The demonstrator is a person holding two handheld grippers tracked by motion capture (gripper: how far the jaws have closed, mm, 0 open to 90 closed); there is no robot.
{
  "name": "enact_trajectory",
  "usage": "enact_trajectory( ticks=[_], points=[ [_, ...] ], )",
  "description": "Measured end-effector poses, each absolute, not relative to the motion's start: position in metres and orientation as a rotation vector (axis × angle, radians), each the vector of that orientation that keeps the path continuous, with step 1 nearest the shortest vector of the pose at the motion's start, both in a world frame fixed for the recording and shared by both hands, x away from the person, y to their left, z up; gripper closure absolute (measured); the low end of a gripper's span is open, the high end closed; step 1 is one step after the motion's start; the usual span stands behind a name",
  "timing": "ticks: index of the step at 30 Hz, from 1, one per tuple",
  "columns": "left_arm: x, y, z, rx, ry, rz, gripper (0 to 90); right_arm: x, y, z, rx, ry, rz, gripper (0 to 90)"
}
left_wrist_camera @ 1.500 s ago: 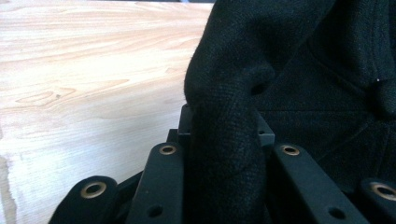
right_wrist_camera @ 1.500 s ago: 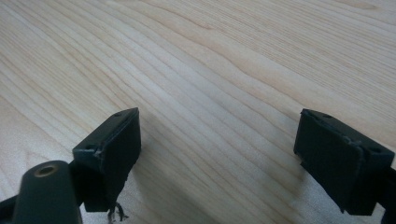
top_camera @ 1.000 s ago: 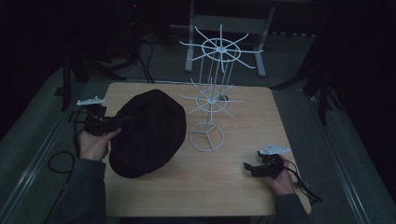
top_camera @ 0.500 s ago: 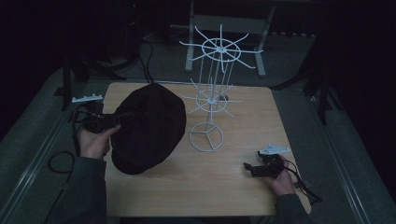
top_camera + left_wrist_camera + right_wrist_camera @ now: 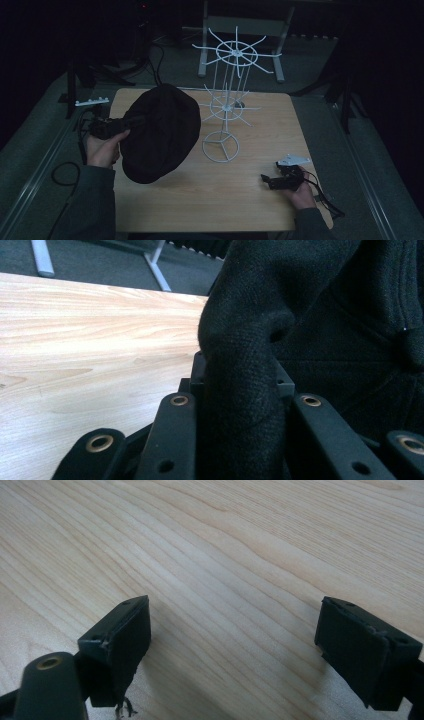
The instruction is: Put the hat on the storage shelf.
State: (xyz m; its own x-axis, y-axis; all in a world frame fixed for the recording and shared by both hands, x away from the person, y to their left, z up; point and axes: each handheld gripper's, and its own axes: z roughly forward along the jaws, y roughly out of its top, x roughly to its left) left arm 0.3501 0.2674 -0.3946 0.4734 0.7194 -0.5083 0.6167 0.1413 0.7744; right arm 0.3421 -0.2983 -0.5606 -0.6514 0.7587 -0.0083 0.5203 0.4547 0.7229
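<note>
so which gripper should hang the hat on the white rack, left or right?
Left, most likely. The left gripper is shut on the black hat, lifted beside the white wire rack. The right gripper sits open and holds nothing, low at the near right of the table.
</note>
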Motion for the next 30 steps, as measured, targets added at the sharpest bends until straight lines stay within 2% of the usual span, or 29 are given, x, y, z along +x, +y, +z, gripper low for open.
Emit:
enact_trajectory(
  ticks=[30],
  points=[
    [0.355, 0.264, -0.382, 1.444, 1.185, 0.073, 74.8, 0.342, -0.298, -0.561, 1.088, 2.379, 1.012, 14.6]
  ],
)
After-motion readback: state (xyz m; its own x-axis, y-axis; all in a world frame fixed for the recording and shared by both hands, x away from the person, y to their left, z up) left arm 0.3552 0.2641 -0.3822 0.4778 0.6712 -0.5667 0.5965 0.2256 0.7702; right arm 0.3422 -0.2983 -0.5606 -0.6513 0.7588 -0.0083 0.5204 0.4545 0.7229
